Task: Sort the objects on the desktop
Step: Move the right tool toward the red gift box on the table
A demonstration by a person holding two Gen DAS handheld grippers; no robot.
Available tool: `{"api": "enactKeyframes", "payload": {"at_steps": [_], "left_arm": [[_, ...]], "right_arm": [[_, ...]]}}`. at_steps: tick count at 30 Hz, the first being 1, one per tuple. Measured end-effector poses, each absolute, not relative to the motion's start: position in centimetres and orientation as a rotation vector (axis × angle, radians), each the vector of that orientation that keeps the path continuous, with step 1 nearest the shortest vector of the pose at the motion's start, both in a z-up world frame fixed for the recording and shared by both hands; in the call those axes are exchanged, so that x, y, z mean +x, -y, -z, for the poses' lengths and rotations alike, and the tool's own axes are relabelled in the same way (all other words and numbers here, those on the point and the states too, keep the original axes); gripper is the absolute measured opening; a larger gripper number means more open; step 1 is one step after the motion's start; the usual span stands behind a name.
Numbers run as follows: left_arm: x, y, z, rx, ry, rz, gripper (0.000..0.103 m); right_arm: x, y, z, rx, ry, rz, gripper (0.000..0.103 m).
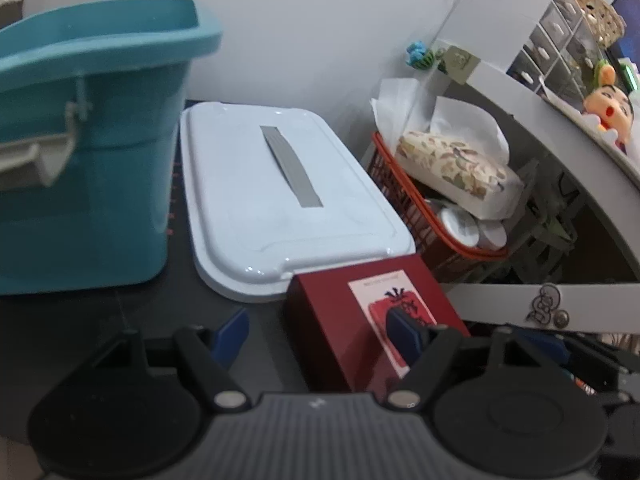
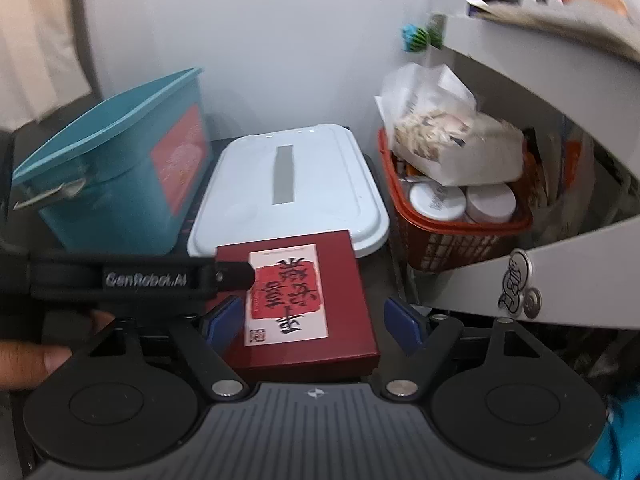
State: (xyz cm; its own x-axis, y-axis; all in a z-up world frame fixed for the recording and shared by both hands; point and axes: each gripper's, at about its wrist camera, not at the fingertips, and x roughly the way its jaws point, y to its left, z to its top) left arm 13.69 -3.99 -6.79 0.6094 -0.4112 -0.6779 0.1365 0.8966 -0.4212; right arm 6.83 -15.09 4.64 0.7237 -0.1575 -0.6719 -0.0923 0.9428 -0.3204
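From the left wrist camera, the left gripper [image 1: 320,330] is hovering low over the dark desk [image 1: 120,320]. Its blue fingers are standing apart. One blue fingertip [image 1: 404,330] is lying over the label of the red box [image 1: 340,320], and the other is off to the box's left side. They are not squeezing the box. The red box is sitting on the desk, just in front of the white lid [image 1: 280,200]. A teal bin [image 1: 88,152] is standing to the left of the lid. An orange basket [image 1: 420,216] with a tissue pack [image 1: 456,168] is sitting on the right.

From the right wrist camera, the right gripper [image 2: 316,320] is reaching around the same red box [image 2: 304,304]. Its fingers are standing wide, one on each side of the box. The left one looks very close to the box edge, but I cannot tell if it is touching. The box is lying flat, its far edge touching the white lid [image 2: 288,184]. The left gripper's black arm [image 2: 140,276] is poking in from the left, and a hand [image 2: 32,360] is showing at the left edge. The teal bin [image 2: 120,168] and orange basket [image 2: 460,232] are sitting behind.
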Motion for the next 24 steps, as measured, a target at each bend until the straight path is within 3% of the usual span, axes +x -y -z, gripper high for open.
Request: {"api": "enactKeyframes", "payload": {"at_steps": [12,24], "left_arm": [[13.4,5.0,7.2,-0.341,-0.875,0.368,0.077],[13.1,5.1,6.8,-0.342,-0.866,0.378,0.076]], "right_arm": [[7.1,17.4,-3.4,-0.211,-0.869,0.043,0.079],[8.0,16.1,-3.7,-0.314,-0.853,-0.001,0.084]]}}
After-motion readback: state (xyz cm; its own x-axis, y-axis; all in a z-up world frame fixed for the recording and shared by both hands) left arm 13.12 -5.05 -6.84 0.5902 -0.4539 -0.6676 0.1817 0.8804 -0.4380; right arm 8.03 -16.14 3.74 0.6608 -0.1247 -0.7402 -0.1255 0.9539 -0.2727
